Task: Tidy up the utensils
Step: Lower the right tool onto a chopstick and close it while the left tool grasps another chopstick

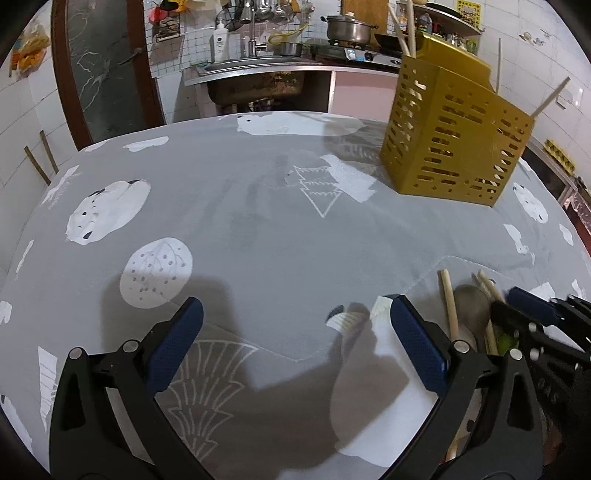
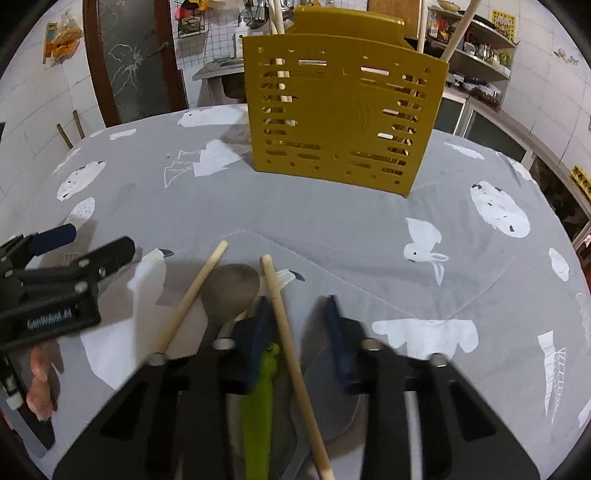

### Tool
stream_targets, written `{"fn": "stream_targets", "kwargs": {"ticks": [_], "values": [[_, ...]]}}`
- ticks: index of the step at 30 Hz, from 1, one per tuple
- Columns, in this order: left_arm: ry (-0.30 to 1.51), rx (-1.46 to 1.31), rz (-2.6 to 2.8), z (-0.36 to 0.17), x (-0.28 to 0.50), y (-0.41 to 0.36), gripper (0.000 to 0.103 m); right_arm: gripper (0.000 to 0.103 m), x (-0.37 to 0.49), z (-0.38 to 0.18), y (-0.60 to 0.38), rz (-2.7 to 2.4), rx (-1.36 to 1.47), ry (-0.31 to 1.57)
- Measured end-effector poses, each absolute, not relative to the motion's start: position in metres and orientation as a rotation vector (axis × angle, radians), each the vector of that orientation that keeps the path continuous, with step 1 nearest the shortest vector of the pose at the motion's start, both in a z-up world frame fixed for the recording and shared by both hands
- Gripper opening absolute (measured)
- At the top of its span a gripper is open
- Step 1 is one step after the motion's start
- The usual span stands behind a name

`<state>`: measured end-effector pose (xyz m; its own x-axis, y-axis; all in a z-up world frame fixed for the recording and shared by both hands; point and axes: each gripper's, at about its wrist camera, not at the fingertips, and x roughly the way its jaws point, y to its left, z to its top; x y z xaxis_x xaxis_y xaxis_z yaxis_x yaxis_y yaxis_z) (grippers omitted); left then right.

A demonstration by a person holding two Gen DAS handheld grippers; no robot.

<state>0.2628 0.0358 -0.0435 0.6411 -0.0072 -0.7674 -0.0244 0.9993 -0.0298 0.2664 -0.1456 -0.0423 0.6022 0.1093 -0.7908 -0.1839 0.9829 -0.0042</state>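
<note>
Counter [image 1: 258, 229] under grey cloth with white bird and tree prints, filling both views. Yellow slotted utensil holder [image 2: 343, 122] upper centre of right view, wooden sticks inside. Kitchen sink [image 1: 255, 66] and steel pot [image 1: 347, 27] along top of left view. Left gripper [image 1: 295, 317] jaws wide apart, holding nothing. Right gripper [image 2: 299, 314] jaws partly open, astride wooden chopstick [image 2: 291, 354]; grey spoon [image 2: 231, 288], green handle [image 2: 260, 398] at bottom centre

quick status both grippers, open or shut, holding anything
Left hand-held gripper: open wide, empty, above the tablecloth.
Right hand-held gripper: open, straddling a wooden chopstick; no grip on it yet.
</note>
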Motion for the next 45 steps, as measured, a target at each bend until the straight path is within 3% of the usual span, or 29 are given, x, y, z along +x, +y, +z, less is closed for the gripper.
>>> {"fn": "stream_targets", "kwargs": {"ticks": [6, 20, 26, 28, 30, 36, 42, 45], "values": [[0.89, -0.034, -0.043, -0.046, 0.261, 0.019, 0.098, 0.007, 0.266, -0.041, -0.163, 0.138, -0.019, 0.904], [0.902, 0.045, -0.125, -0.05, 0.252, -0.031, 0.095, 0.006, 0.258, -0.047, -0.228, 0.03, 0.092, 0.907], [0.922, 0.043, -0.124, -0.052, 0.253, -0.028, 0.077, 0.007, 0.264, -0.046, -0.229, 0.018, 0.091, 0.899], [0.921, 0.06, -0.127, -0.052, 0.256, -0.034, 0.068, 0.007, 0.266, -0.046, -0.23, 0.016, 0.099, 0.902], [0.922, 0.055, -0.133, -0.051, 0.261, -0.039, 0.051, 0.007, 0.269, -0.046, -0.231, 0.013, 0.107, 0.907], [0.922, 0.076, -0.132, -0.05, 0.271, -0.056, 0.026, 0.007, 0.271, -0.047, -0.226, 0.001, 0.072, 0.908], [0.926, 0.065, -0.134, -0.049, 0.273, -0.058, 0.006, 0.007, 0.271, -0.048, -0.223, -0.007, 0.06, 0.899], [0.917, 0.066, -0.139, -0.049, 0.271, -0.057, 0.005, 0.006, 0.269, -0.047, -0.223, -0.008, 0.054, 0.889]]}}
